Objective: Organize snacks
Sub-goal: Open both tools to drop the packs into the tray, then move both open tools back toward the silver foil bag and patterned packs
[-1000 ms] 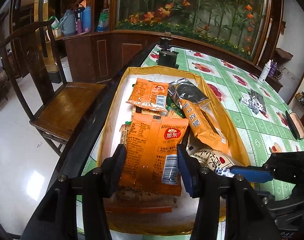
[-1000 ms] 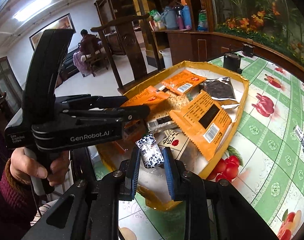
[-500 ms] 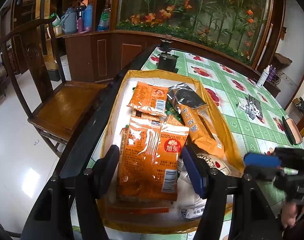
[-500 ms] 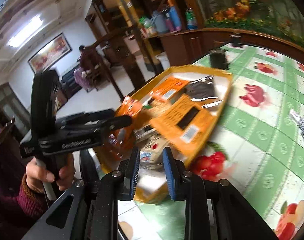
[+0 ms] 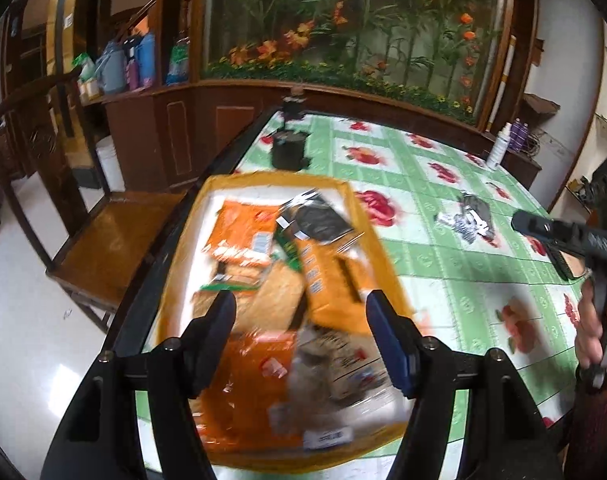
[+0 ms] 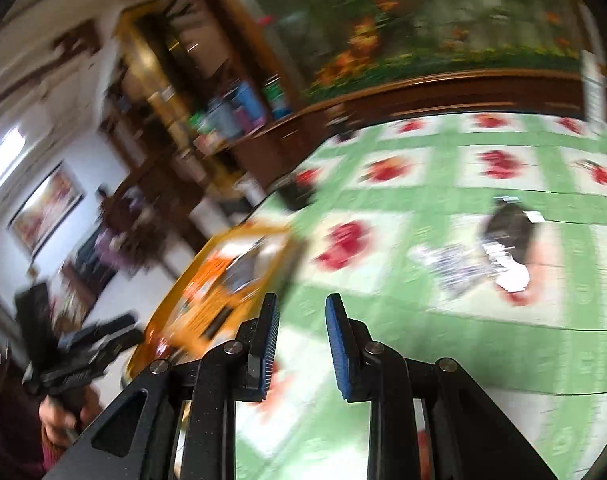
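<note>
A yellow tray (image 5: 367, 216) at the table's left edge holds several snack packets, mostly orange ones (image 5: 239, 236) and a dark foil one (image 5: 319, 220). My left gripper (image 5: 299, 316) hovers open and empty above the tray's near end. My right gripper (image 6: 301, 314) is open and empty over the green tablecloth, right of the tray (image 6: 287, 256); it also shows in the left wrist view (image 5: 559, 236). Loose silver and dark packets (image 6: 503, 236) lie on the cloth ahead of it, also seen in the left wrist view (image 5: 469, 216).
A wooden chair (image 5: 115, 232) stands left of the table. A small black object (image 5: 288, 152) sits beyond the tray. A white bottle (image 5: 497, 148) stands at the far right edge. A planter wall of flowers runs behind.
My left gripper let go of the orange packet and lifted back, open. My right gripper dropped the small patterned packet in the tray and swung right toward the loose packets.
</note>
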The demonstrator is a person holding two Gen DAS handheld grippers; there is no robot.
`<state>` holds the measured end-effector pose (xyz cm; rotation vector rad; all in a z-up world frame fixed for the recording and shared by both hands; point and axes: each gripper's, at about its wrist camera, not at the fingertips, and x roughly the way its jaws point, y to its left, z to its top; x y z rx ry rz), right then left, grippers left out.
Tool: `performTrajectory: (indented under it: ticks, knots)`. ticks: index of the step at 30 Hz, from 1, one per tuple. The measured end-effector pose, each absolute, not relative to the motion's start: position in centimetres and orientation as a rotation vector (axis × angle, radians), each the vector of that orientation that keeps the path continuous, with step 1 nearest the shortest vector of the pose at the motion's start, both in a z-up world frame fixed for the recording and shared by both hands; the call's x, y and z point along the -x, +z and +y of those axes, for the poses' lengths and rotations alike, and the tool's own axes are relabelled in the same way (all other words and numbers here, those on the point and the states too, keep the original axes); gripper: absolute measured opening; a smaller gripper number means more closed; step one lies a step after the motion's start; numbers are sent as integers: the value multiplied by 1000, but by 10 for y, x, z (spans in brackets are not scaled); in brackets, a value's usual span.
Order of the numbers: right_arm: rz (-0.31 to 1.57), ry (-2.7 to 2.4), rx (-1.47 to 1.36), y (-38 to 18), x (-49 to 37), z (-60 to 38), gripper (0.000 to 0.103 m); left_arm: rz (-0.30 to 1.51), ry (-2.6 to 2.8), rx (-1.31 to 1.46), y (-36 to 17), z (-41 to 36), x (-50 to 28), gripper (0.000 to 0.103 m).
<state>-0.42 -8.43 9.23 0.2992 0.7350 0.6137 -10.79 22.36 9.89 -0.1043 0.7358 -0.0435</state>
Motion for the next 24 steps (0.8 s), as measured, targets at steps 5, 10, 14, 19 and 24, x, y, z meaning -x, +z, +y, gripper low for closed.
performTrajectory:
  ticks: [5,10,14,19,24]
  knots:
    - [816,418,-371,75,-43,-139,26,722,-129,85,117,187,92,69]
    - [918,377,-478,35,-83,-160,26,746,-218,87,126,139,63,72]
    - [957,408,-482,26,-91,-148,26,782,-240,82,119,108,41,72]
    - [1006,348,-445,18,-102,-133,26,809,-262,101,109,88,24,72]
    - [1033,283,-365,15,-116,-115,29,843,-226,109,101,91,9,72]
